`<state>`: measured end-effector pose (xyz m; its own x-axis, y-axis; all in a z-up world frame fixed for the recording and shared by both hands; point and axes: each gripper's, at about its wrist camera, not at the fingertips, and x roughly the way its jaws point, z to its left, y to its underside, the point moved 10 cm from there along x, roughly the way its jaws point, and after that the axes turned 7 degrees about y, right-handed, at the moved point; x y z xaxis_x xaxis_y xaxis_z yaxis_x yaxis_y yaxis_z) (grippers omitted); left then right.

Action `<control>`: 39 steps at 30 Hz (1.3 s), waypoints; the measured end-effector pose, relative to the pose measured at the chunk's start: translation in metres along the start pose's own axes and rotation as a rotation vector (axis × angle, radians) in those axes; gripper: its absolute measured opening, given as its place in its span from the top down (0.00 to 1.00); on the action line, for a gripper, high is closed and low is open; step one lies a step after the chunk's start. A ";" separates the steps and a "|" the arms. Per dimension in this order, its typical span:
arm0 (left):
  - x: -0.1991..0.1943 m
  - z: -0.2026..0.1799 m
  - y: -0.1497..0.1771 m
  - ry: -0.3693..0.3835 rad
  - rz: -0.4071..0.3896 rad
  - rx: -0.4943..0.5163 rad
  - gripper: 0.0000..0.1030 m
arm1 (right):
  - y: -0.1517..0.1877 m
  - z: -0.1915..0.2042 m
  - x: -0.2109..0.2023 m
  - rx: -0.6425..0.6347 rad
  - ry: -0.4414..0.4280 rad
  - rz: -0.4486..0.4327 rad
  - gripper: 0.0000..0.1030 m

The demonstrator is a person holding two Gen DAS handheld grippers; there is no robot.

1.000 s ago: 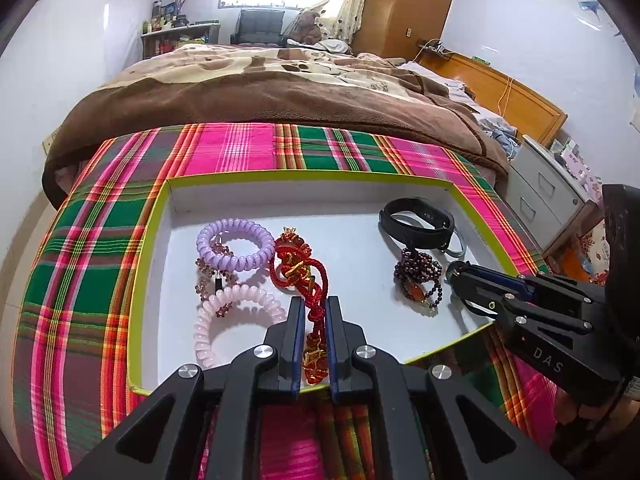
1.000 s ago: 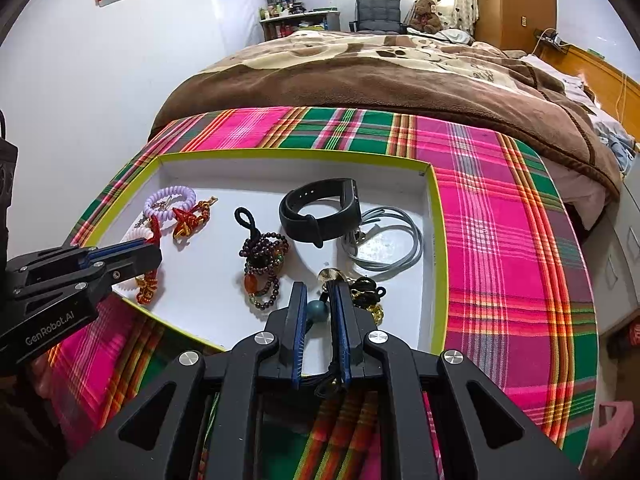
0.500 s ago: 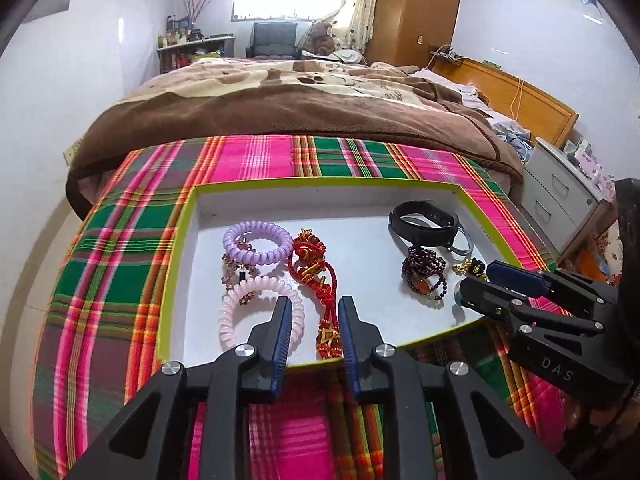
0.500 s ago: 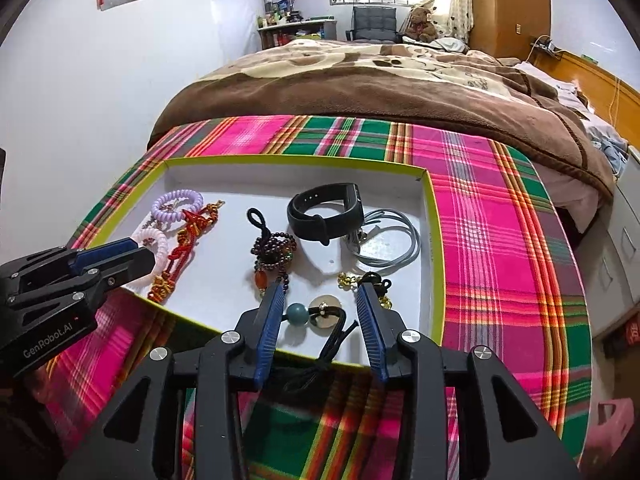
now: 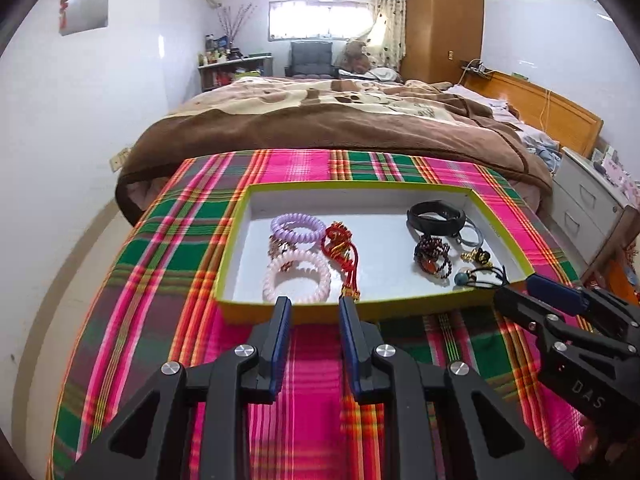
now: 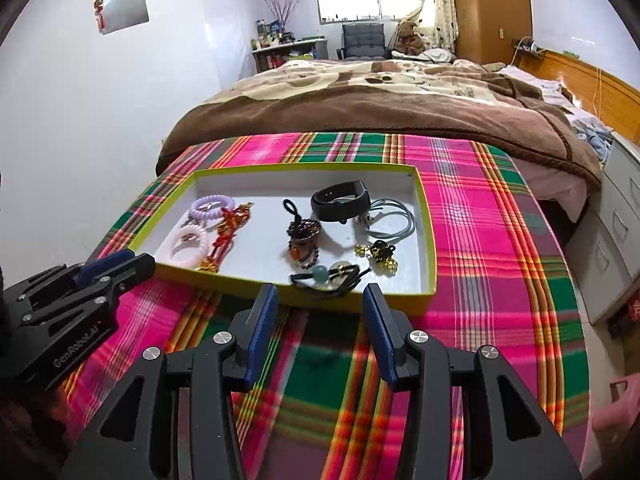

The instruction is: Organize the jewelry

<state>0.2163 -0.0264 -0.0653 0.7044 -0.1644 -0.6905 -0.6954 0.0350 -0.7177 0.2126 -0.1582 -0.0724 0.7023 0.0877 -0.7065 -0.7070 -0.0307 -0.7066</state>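
Everything visible lies inside the tray (image 6: 427,240), a shallow box with a yellow-green rim on the plaid cloth (image 6: 480,208). At its left end sit the lilac coil (image 5: 298,227) and pink coil (image 5: 297,276) with the red tassel (image 5: 344,254) beside them. Toward its right end are the black band (image 6: 340,201), the grey cord (image 6: 390,220), the bead bracelet (image 6: 304,242), a gold charm (image 6: 378,254), and the black tie (image 6: 330,276) hard against the near wall. The left gripper (image 5: 314,308) hovers just outside the tray's near wall, in line with the tassel's tip, its jaws narrowly parted with nothing between them. The right gripper (image 6: 320,298) hangs outside the same wall in front of the black tie, jaws opening wide and empty. This looks like the release step: both tools appear clear of pieces just set down. No loose jewelry shows on the cloth, so the job seems near its end. Any further move would call for finding a remaining piece outside the tray, or tidying the tie that crowds the wall.
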 end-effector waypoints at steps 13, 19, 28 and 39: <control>-0.020 -0.004 0.021 0.064 -0.020 -0.068 0.77 | 0.015 0.010 -0.022 -0.012 0.018 -0.030 0.56; -0.029 -0.008 0.023 0.058 -0.034 -0.056 0.77 | 0.018 0.013 -0.026 -0.012 0.013 -0.036 0.56; -0.031 -0.008 0.024 0.026 -0.028 -0.040 0.77 | 0.017 0.015 -0.031 -0.014 0.010 -0.043 0.56; -0.032 -0.005 0.025 0.019 -0.026 -0.036 0.77 | 0.017 0.018 -0.032 -0.018 0.011 -0.042 0.56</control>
<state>0.1760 -0.0255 -0.0608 0.7197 -0.1834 -0.6696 -0.6818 -0.0051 -0.7315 0.1767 -0.1441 -0.0616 0.7320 0.0783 -0.6768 -0.6755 -0.0456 -0.7359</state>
